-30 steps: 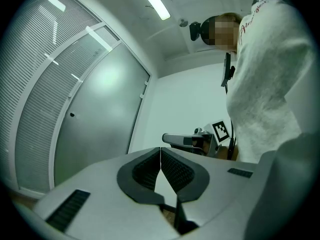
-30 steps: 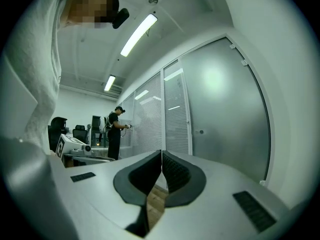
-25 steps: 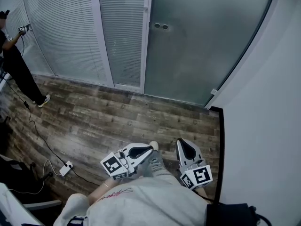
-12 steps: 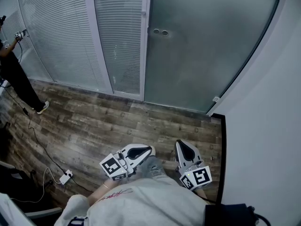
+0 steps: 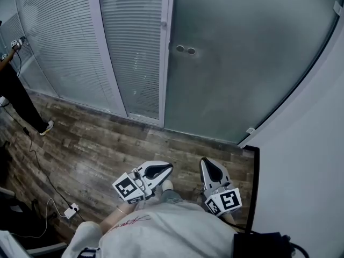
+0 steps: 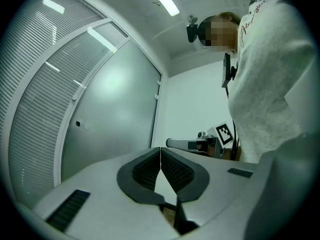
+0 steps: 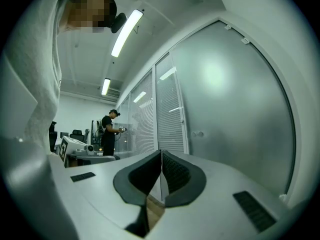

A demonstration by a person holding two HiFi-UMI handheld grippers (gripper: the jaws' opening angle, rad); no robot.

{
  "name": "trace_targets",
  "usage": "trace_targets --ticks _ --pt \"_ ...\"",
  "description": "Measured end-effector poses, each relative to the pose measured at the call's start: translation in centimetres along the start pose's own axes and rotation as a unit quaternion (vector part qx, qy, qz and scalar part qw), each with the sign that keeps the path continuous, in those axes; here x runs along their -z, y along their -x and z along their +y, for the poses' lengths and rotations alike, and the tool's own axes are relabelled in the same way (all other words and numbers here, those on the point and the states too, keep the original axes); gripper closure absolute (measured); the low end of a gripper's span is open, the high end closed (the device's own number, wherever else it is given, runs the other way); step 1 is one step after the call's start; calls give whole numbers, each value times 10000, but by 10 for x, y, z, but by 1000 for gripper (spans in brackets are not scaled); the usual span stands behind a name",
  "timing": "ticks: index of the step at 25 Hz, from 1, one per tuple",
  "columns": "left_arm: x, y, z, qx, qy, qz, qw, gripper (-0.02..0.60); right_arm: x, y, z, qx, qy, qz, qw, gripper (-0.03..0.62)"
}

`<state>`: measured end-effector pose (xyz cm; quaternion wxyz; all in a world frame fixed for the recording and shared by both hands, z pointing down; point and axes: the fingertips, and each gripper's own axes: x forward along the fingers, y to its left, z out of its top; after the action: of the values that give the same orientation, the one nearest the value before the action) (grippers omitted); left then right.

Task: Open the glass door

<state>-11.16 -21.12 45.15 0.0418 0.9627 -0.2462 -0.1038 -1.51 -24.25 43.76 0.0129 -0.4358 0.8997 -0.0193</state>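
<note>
The frosted glass door (image 5: 242, 63) stands closed ahead, between a white frame post (image 5: 167, 52) and the white wall on the right. Two small round fittings (image 5: 184, 50) sit near its left edge, seen also as round fittings (image 7: 198, 133) in the right gripper view. My left gripper (image 5: 171, 167) is held low in front of the person's body, its jaws shut with nothing between them. To its right my right gripper (image 5: 205, 162) is likewise shut and empty. Both point toward the door and stand well short of it.
Glass panels with white blinds (image 5: 70, 47) run left of the door. The floor is wood-look plank (image 5: 107, 144). Another person (image 5: 16, 90) stands at the far left. A power strip and cable (image 5: 70, 211) lie on the floor at lower left. A black skirting strip (image 5: 255, 181) edges the right wall.
The view has closed in on the door: the door and blinds fill more of the picture and the floor strip before them has shrunk. Both grippers keep their place before the body, still shut.
</note>
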Motion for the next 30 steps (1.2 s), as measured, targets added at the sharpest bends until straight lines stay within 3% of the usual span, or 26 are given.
trace_targets --ticks 12,23,30 --pt "-14 -74 124 -267 -207 -160 9993 563 -21 -120 -89 -382 360 -30 9986 574" --pt "-11 -93 174 -537 -133 -30 9985 563 2 -181 -139 -196 74 151 9997 573" --pt "-12 -96 202 -453 -139 111 9988 563 -21 -256 -171 209 336 -211 9990 571"
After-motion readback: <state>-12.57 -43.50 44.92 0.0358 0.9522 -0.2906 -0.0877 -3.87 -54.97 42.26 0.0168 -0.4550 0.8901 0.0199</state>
